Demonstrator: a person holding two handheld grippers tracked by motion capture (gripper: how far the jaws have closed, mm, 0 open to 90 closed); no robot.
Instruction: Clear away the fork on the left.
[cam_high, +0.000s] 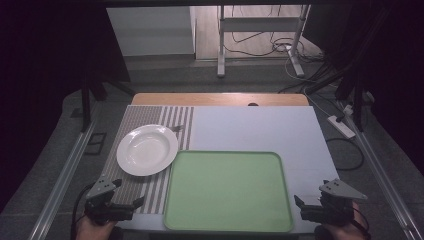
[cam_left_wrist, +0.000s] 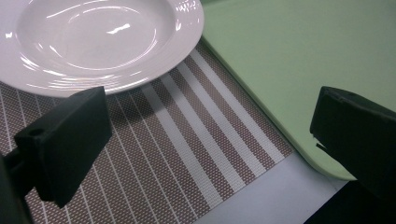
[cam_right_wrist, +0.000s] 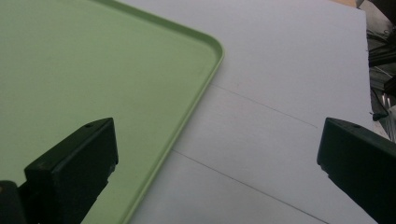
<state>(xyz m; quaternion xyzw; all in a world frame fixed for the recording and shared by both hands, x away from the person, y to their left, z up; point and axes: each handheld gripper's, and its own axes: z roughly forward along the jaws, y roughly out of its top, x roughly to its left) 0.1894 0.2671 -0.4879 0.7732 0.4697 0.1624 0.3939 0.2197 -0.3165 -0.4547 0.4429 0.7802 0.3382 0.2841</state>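
Your left gripper (cam_high: 131, 204) sits at seven o'clock on the table, jaws spread wide with nothing between them, over the striped placemat (cam_high: 150, 190). Just beyond it, toward eleven o'clock, the white plate (cam_high: 147, 149) rests on that mat, its rim just beside the green tray (cam_high: 227, 192). Your right gripper (cam_high: 299, 204) is at five o'clock, jaws likewise apart and empty, just off the tray's right edge above the pale blue table cover (cam_high: 260, 127).
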